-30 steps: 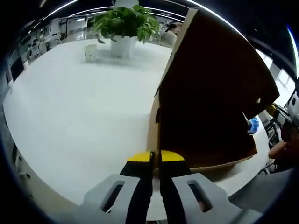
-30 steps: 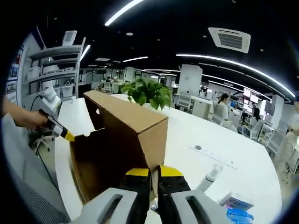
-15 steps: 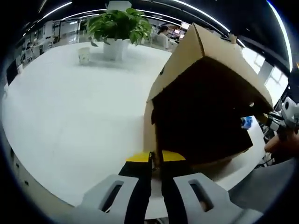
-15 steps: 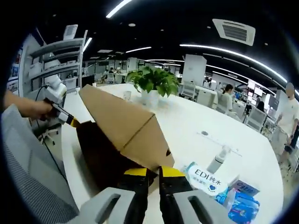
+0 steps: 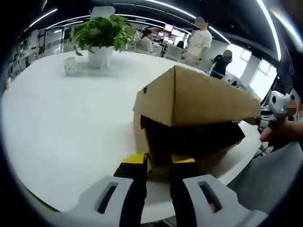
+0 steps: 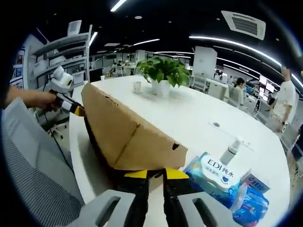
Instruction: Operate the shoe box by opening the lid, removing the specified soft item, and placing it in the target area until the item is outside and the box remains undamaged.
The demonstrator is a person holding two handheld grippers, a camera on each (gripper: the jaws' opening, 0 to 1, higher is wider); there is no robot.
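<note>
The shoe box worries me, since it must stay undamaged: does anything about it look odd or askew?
The shoe box shows no tear or crushing. Its lid hangs half open at a slant over the dark inside, with the left hand-held gripper and right hand-held gripper at opposite corners. Beside it lie blue wipe packs and a spray bottle.

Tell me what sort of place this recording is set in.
Most likely an open-plan office. A large white table carries a cardboard box and a potted plant; behind them are rows of desks with people, shelving and strip ceiling lights.
</note>
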